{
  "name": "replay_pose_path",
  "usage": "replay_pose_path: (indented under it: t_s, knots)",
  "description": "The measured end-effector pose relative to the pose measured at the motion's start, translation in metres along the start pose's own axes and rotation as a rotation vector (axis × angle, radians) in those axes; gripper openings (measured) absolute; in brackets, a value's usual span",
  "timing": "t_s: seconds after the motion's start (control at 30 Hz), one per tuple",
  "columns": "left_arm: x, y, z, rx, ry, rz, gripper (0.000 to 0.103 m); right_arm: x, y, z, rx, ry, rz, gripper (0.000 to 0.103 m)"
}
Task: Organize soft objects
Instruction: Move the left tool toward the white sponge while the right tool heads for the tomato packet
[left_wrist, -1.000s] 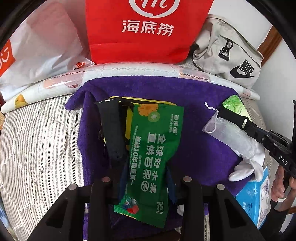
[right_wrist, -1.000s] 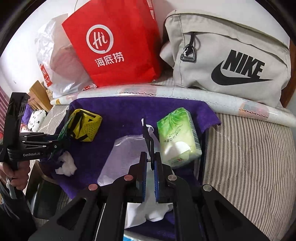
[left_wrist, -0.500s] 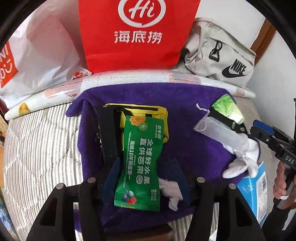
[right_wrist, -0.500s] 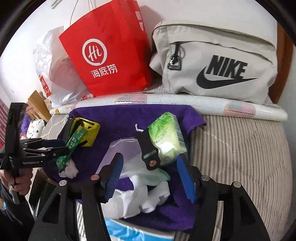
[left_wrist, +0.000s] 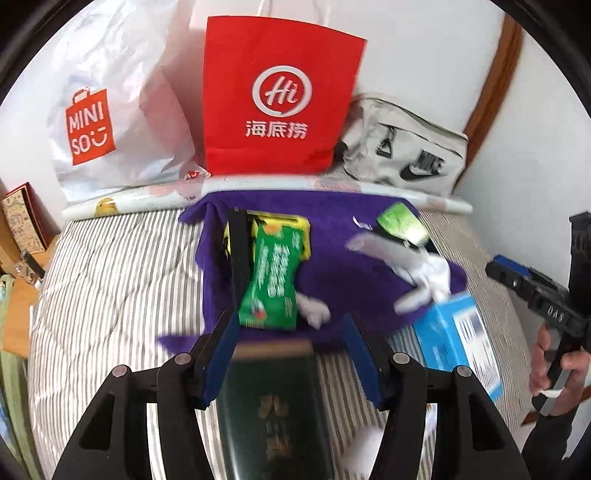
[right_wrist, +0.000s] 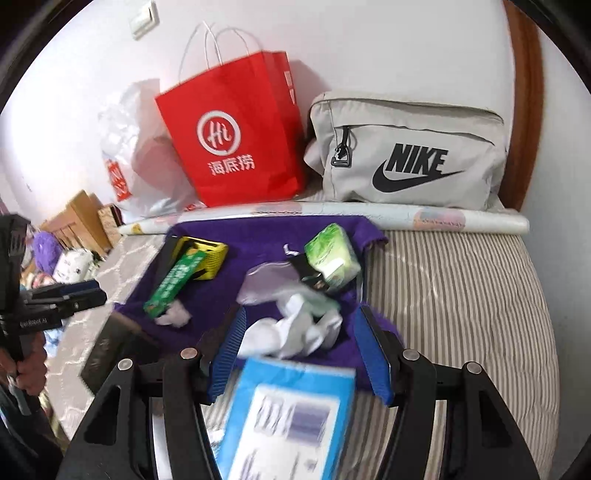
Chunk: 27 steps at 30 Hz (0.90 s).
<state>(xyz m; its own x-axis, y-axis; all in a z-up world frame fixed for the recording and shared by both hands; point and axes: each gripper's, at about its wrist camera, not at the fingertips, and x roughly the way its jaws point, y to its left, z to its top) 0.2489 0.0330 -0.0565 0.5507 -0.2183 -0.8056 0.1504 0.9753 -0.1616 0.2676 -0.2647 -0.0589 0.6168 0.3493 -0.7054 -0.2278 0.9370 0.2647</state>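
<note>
A purple towel (left_wrist: 343, 280) (right_wrist: 258, 240) lies on the striped bed. On it are a green snack packet (left_wrist: 271, 280) (right_wrist: 173, 280) over a yellow mesh pouch (left_wrist: 280, 225) (right_wrist: 210, 258), a green tissue pack (left_wrist: 400, 221) (right_wrist: 332, 254), a sheer drawstring bag (left_wrist: 384, 254) (right_wrist: 266, 280), white socks (left_wrist: 432, 280) (right_wrist: 295, 328) and a crumpled tissue (left_wrist: 314, 310) (right_wrist: 173, 315). My left gripper (left_wrist: 291, 362) is open and empty, back from the packet, above a dark green booklet (left_wrist: 273, 410). My right gripper (right_wrist: 299, 354) is open and empty, above a blue box (right_wrist: 288, 417) (left_wrist: 458, 339).
A red paper bag (left_wrist: 277, 99) (right_wrist: 236, 136), a white Miniso bag (left_wrist: 110, 110) and a grey Nike bag (left_wrist: 406, 151) (right_wrist: 406, 155) stand along the wall behind a rolled sheet (right_wrist: 443, 221). Striped bedding (left_wrist: 110, 280) (right_wrist: 461, 295) surrounds the towel.
Both grippers opened, let go of the packet and the sheer bag, and pulled back from the towel. The booklet and blue box now show under them.
</note>
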Motion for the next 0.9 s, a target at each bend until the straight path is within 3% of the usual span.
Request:
replay_pose_path:
  t_s: [0.23,0.33,0.4,0.77,0.9]
  knots:
    - [-0.028,-0.029,-0.05,0.045,0.021,-0.037,0.058,-0.035,0.016,-0.043,0.019,0.055,0.023,0.061]
    - [-0.033,-0.04,-0.072,0.051,0.032,-0.059,0.067,-0.048,0.025,-0.062,0.0,0.058,0.022,0.061]
    - [-0.035,-0.048,-0.087,0.067,0.036,-0.059,0.068,-0.056,0.033,-0.075,-0.015,0.061,0.025,0.061]
    - [-0.011,-0.091,-0.145,0.182,0.082,-0.073,0.068,-0.081,0.034,-0.13,0.03,0.057,0.063,0.062]
    - [0.004,-0.097,-0.159,0.2,0.085,-0.034,0.068,-0.084,0.031,-0.148,0.04,0.056,0.07,0.062]
